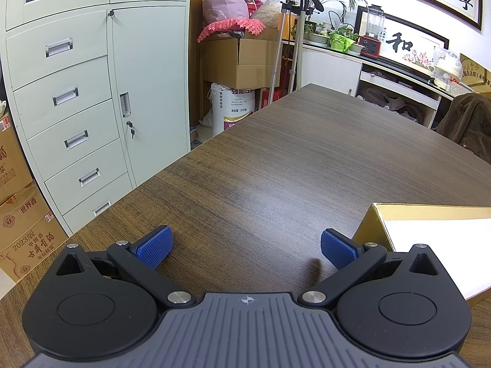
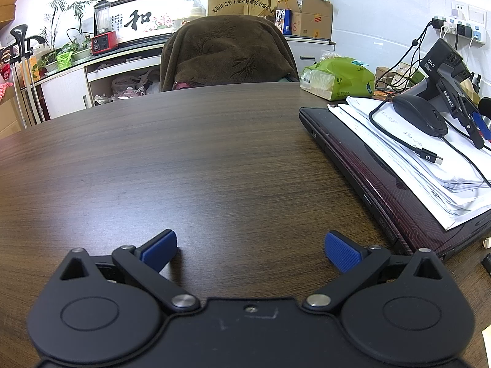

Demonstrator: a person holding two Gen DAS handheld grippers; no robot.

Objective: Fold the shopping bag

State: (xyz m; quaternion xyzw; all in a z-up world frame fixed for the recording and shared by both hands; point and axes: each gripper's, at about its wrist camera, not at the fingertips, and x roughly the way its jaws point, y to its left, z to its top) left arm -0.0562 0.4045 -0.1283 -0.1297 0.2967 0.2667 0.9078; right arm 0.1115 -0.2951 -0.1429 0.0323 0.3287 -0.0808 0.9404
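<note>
Both my grippers, left (image 1: 247, 247) and right (image 2: 251, 248), spread wide, empty, over wood table (image 1: 276, 159); gold-and-white shopping bag (image 1: 429, 239) beside left.

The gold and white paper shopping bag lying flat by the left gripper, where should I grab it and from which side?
Probably the gold and white paper shopping bag's near-left corner: it lies flat beside the open left gripper, reachable by sliding rightward.

Papers (image 2: 408, 153) on laptop (image 2: 383, 196), table (image 2: 214, 153) right.
</note>
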